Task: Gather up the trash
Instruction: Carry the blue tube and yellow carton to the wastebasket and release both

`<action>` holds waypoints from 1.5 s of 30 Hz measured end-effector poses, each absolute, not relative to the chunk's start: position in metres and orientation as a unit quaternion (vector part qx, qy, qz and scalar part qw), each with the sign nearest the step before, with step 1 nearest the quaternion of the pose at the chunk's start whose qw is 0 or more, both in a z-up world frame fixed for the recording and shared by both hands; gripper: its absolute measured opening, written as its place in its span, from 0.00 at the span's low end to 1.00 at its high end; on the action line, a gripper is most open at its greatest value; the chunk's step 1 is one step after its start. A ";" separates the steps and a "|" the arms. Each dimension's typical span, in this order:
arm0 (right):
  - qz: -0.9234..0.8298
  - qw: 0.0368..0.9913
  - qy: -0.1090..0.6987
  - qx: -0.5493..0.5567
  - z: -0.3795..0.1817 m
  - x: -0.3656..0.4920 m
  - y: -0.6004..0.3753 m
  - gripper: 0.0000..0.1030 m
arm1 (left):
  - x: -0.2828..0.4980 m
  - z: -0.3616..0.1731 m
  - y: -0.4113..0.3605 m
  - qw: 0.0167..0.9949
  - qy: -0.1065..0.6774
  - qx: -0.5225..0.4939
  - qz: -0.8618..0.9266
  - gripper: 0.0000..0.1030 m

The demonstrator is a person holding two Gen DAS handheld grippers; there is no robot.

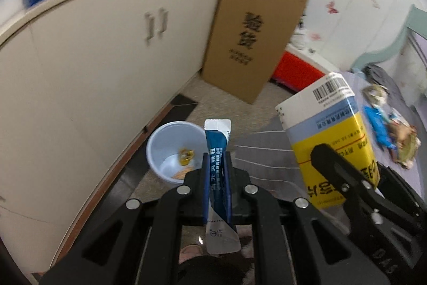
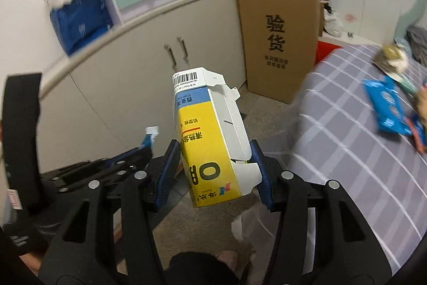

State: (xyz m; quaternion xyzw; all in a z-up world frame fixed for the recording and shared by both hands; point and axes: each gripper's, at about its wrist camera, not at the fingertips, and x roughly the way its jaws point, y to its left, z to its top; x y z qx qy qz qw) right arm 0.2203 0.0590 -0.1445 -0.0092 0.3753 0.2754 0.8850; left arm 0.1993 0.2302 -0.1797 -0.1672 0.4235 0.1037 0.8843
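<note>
Your left claw (image 1: 216, 172) is clenched on a thin blue packet (image 1: 217, 148). The packet stands up between the two fingers, with its white sealed end on top and its torn end hanging down below them.

Your right claw (image 2: 216, 167) is grasping a yellow box (image 2: 205, 140). Its blue pads (image 2: 166, 172) press on both sides of the box. The box leans a little, with its barcode end up, and one white flap at the side is open. From the left view you can see the same box (image 1: 333, 140) off to the right, held in the air above the edge of the bed.

Down on the floor, just beside the packet in the left view, sits a white cup (image 1: 173, 151). It has small bits of yellow and orange trash in the bottom. It is near the foot of the cream cupboard (image 1: 93, 71).

A big brown carton (image 2: 277, 36) leans upright by the end of the cupboard. The bed (image 2: 347, 164) has a grey cover with white lines. More trash lies on it well apart from your claws: a blue wrapper (image 2: 387, 108) and some crumpled bits beside it, too blurred to tell what they are.
</note>
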 end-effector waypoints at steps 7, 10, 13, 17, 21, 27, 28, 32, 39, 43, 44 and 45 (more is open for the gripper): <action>0.264 0.877 0.400 -0.019 -0.183 0.255 0.102 0.50 | 0.226 -0.226 0.288 0.852 0.461 -0.212 0.125 0.09; 0.243 0.887 0.393 -0.011 -0.188 0.272 0.106 0.50 | 0.248 -0.240 0.299 0.844 0.471 -0.225 0.123 0.09; 0.225 0.896 0.384 0.001 -0.193 0.291 0.105 0.50 | 0.272 -0.245 0.302 0.843 0.471 -0.238 0.103 0.09; 0.207 0.904 0.375 0.009 -0.194 0.306 0.103 0.51 | 0.297 -0.244 0.307 0.852 0.445 -0.268 0.071 0.61; 0.201 0.902 0.382 0.010 -0.200 0.314 0.101 0.51 | 0.299 -0.252 0.311 0.848 0.444 -0.270 0.107 0.75; 0.211 0.895 0.394 0.006 -0.207 0.314 0.107 0.51 | 0.288 -0.266 0.313 0.840 0.457 -0.265 0.127 0.76; 0.213 0.893 0.396 0.006 -0.208 0.313 0.108 0.51 | 0.286 -0.266 0.313 0.841 0.455 -0.261 0.132 0.76; 0.221 0.889 0.401 0.001 -0.211 0.308 0.114 0.51 | 0.280 -0.265 0.316 0.840 0.454 -0.261 0.139 0.76; 0.230 0.886 0.404 -0.001 -0.211 0.306 0.125 0.51 | 0.272 -0.258 0.324 0.846 0.442 -0.247 0.165 0.76; 0.237 0.887 0.397 -0.004 -0.208 0.311 0.136 0.52 | 0.267 -0.253 0.334 0.848 0.431 -0.247 0.186 0.76; 0.239 0.887 0.394 -0.004 -0.207 0.313 0.140 0.52 | 0.265 -0.252 0.337 0.847 0.429 -0.249 0.192 0.76; 0.242 0.888 0.391 -0.002 -0.206 0.316 0.143 0.52 | 0.264 -0.251 0.342 0.846 0.425 -0.253 0.200 0.76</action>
